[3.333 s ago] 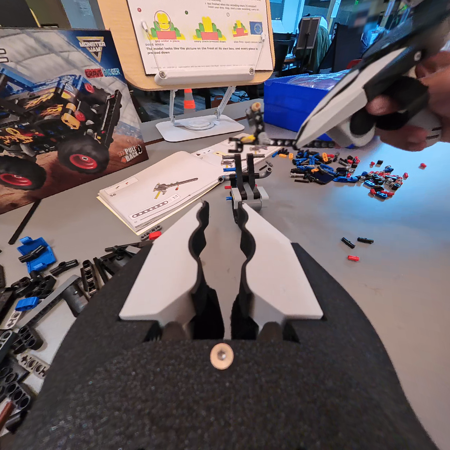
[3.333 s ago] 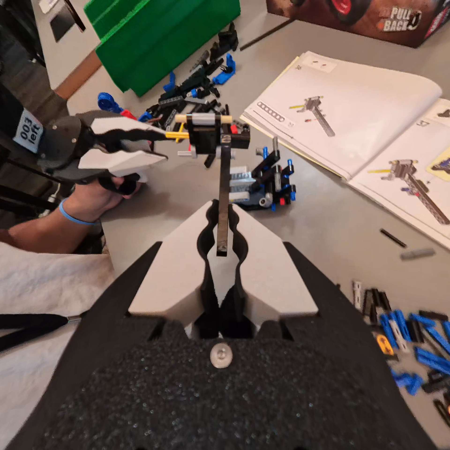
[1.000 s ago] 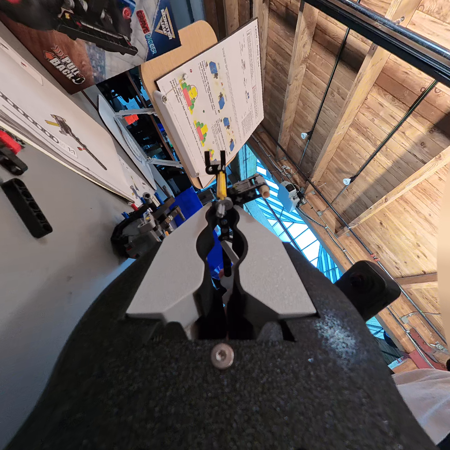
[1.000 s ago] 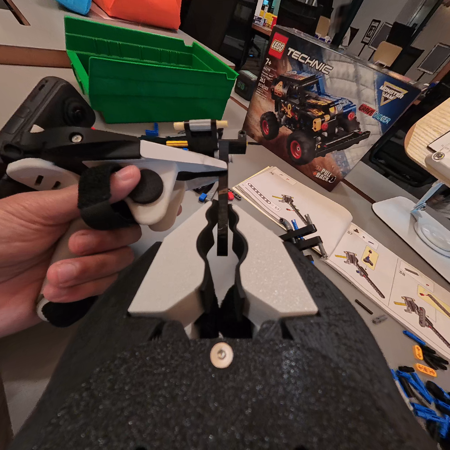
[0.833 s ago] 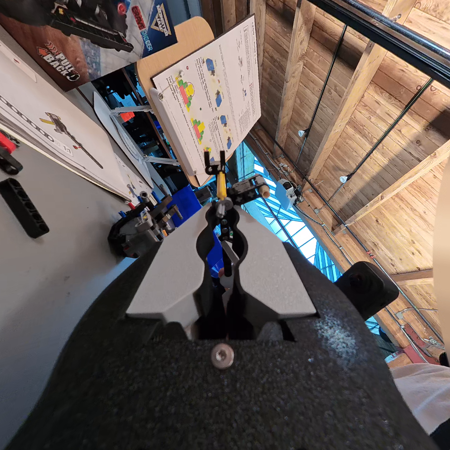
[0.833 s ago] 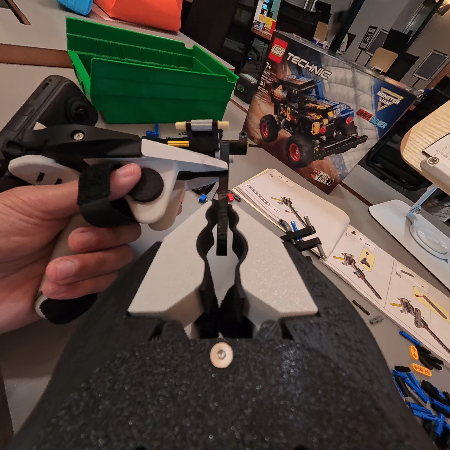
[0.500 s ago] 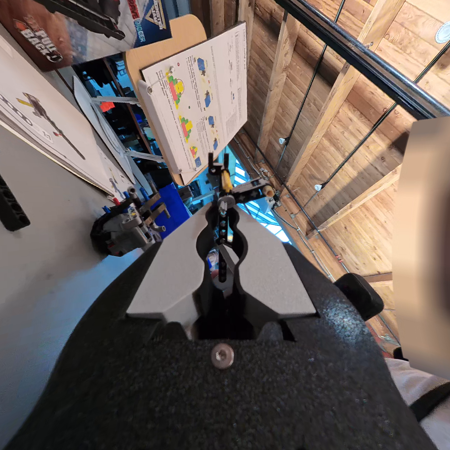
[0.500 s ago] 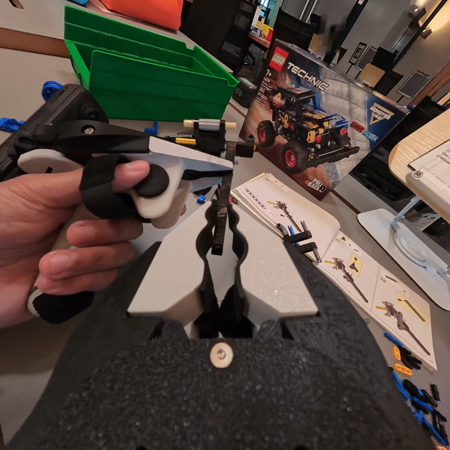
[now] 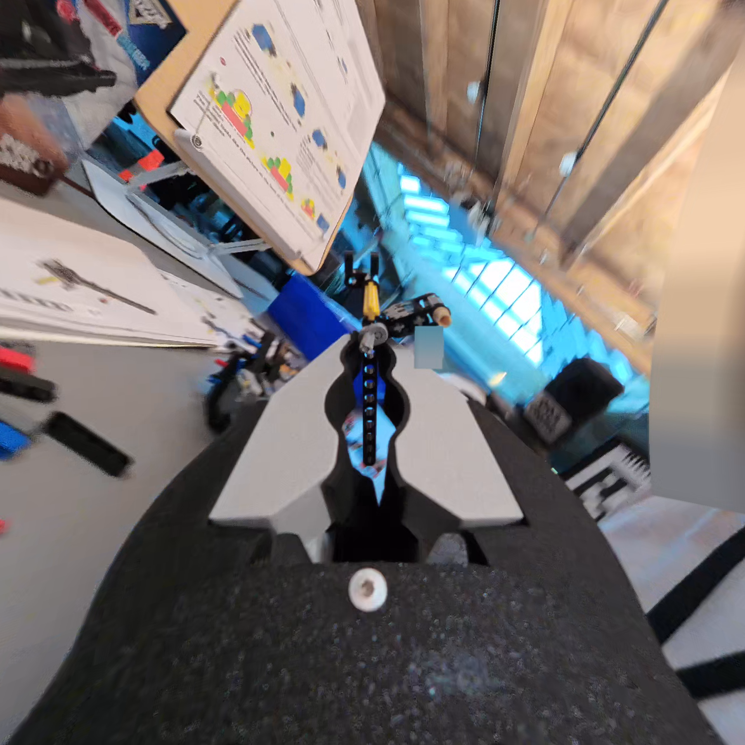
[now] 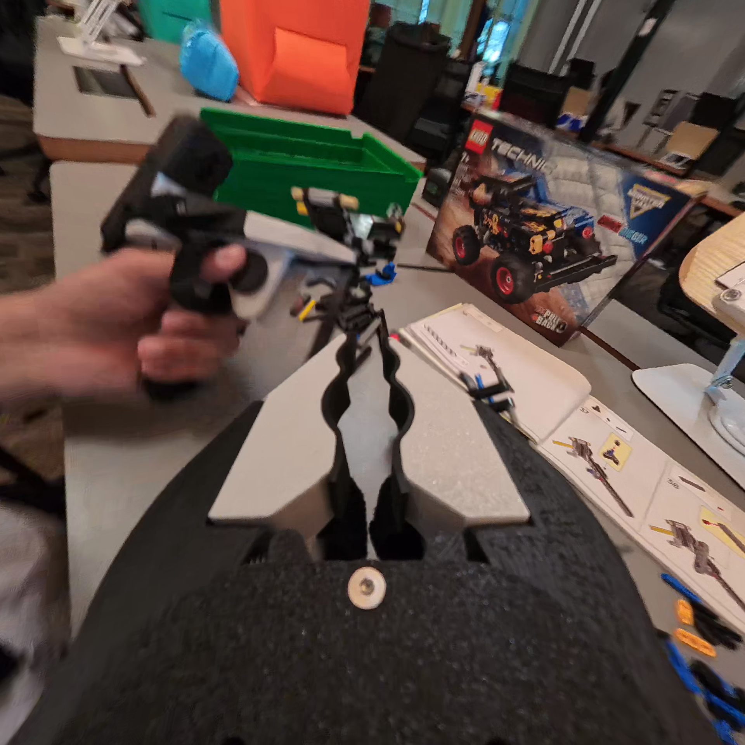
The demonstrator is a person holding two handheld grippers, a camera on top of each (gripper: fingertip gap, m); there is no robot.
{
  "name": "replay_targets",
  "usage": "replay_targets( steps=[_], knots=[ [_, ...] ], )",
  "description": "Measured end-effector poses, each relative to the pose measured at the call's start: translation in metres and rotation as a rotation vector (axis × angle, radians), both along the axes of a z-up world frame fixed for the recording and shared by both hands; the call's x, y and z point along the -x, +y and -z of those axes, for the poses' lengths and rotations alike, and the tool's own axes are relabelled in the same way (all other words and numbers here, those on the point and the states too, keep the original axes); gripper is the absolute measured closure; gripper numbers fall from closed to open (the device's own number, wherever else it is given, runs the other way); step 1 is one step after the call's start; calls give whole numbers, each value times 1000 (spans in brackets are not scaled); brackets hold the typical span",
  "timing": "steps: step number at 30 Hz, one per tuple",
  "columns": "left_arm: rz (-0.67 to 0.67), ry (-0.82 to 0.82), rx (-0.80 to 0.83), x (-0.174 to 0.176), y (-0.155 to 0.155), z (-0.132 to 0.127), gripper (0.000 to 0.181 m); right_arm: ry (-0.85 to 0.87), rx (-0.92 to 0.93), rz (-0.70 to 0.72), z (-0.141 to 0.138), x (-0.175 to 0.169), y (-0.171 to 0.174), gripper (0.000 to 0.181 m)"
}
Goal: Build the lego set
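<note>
My left gripper (image 9: pixel 369 342) is shut on a small lego assembly (image 9: pixel 370 304): a yellow axle, grey and black connectors, and a long black beam (image 9: pixel 369 411) that hangs back under the jaws. In the right wrist view a hand (image 10: pixel 100 314) holds the left gripper at upper left, with the assembly (image 10: pixel 342 217) at its tips, blurred. My right gripper (image 10: pixel 366 338) is narrowly open and empty, and grey table shows through the gap. The beam's lower end is near my right fingertips; I cannot tell if they touch.
An open instruction booklet (image 10: pixel 524 387) lies to the right with a partial build (image 10: pixel 487 391) at its edge. The set's box (image 10: pixel 544 242) and a green bin (image 10: pixel 314 161) stand behind. Loose blue, orange and black pieces (image 10: pixel 701 645) lie at lower right. A black beam (image 9: pixel 84 443) lies on the table. Some 6 centimeters of space lies between my two pairs of fingers.
The black beam has left my right gripper's jaws, which have opened a little. The left gripper has swung the assembly up and away to the left; both views are motion-blurred.
</note>
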State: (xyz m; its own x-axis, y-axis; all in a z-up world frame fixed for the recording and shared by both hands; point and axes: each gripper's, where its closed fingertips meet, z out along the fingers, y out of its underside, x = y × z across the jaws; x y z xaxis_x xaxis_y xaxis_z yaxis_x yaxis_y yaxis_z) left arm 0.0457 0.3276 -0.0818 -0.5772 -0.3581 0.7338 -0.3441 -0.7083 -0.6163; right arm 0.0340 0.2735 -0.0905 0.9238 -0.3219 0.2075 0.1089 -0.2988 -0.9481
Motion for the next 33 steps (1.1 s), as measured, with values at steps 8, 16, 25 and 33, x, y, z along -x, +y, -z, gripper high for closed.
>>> replay_targets(
  steps=[8,16,25,33],
  knots=[
    [57,-184,-158,14,28,-8,176,377,290,-311,92,14,-94,155],
    [14,-202,-194,14,28,-6,176,390,403,-254,110,31,-98,157],
    [1,-213,-192,14,26,-8,176,313,397,87,125,28,-113,162],
    [22,-210,-202,16,22,-6,176,275,421,141,130,27,-108,178]
  ],
)
